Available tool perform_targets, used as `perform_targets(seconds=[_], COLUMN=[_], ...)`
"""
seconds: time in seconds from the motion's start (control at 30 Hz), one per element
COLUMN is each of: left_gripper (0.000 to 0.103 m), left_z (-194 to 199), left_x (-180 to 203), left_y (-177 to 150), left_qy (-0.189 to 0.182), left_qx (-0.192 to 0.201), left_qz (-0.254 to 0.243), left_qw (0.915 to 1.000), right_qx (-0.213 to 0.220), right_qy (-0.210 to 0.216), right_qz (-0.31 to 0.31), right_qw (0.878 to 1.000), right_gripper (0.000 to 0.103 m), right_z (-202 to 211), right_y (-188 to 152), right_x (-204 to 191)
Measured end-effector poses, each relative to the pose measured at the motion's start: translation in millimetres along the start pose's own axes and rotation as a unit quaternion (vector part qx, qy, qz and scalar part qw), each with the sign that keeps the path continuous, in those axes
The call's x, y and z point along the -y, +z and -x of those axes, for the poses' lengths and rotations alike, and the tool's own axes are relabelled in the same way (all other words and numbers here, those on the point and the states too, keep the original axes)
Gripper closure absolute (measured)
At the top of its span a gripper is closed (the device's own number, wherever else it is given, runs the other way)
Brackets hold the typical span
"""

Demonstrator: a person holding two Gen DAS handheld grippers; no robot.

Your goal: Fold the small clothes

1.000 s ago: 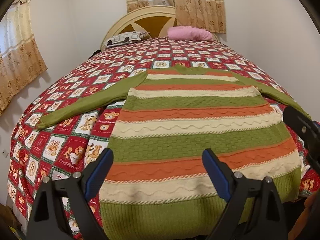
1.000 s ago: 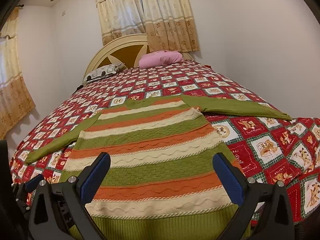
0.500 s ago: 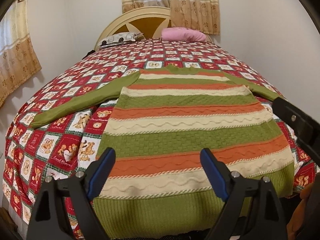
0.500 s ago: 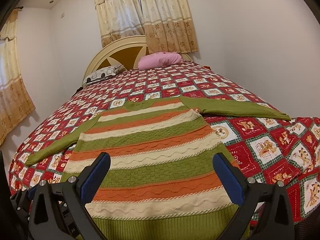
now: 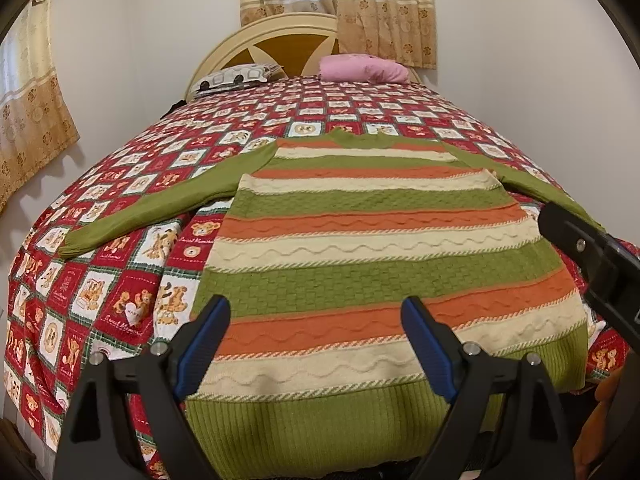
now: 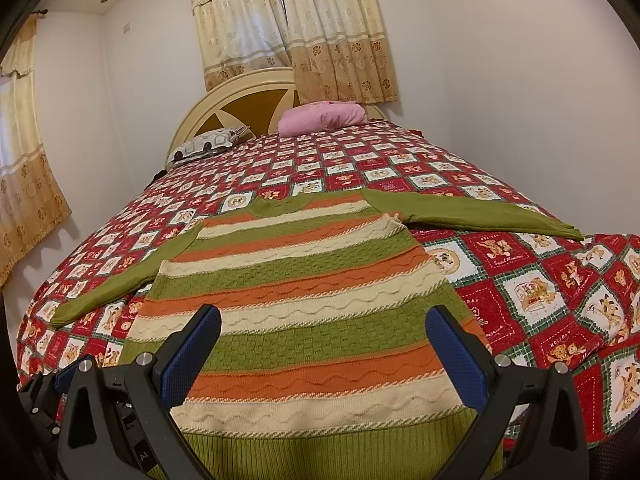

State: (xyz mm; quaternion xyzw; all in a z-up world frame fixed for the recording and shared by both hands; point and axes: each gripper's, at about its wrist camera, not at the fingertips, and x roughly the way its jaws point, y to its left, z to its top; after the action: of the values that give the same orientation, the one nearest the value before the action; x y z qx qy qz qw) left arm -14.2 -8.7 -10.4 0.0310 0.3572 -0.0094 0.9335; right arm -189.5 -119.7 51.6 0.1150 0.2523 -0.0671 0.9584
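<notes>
Fingers (image 5: 208, 344) spread wide above flat sweater (image 5: 360, 264), not touching

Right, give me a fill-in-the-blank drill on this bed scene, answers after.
1. The striped sweater lies flat with both sleeves spread ____.
2. The pillow by the headboard is ____.
3. Both the left claw and right claw stand ____, gripping nothing.

Answers: out; pink; open
</notes>
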Motion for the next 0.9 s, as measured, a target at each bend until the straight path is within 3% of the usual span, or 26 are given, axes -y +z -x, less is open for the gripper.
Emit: perform_targets(seconds=[0.9], left_gripper=[0.011], left_z=[-2.0], left_x=[-5.5], left_y=[-1.1], left_qy=[0.0], left_qx=[-0.006], left_qz=[0.003], left_qw=[1.0], right_qx=[-0.007], right_qy=[0.0], right_qz=[0.002], right_qw=[1.0], right_gripper=[0.001], right_z=[-3.8], right_y=[-5.7], right_x=[0.3])
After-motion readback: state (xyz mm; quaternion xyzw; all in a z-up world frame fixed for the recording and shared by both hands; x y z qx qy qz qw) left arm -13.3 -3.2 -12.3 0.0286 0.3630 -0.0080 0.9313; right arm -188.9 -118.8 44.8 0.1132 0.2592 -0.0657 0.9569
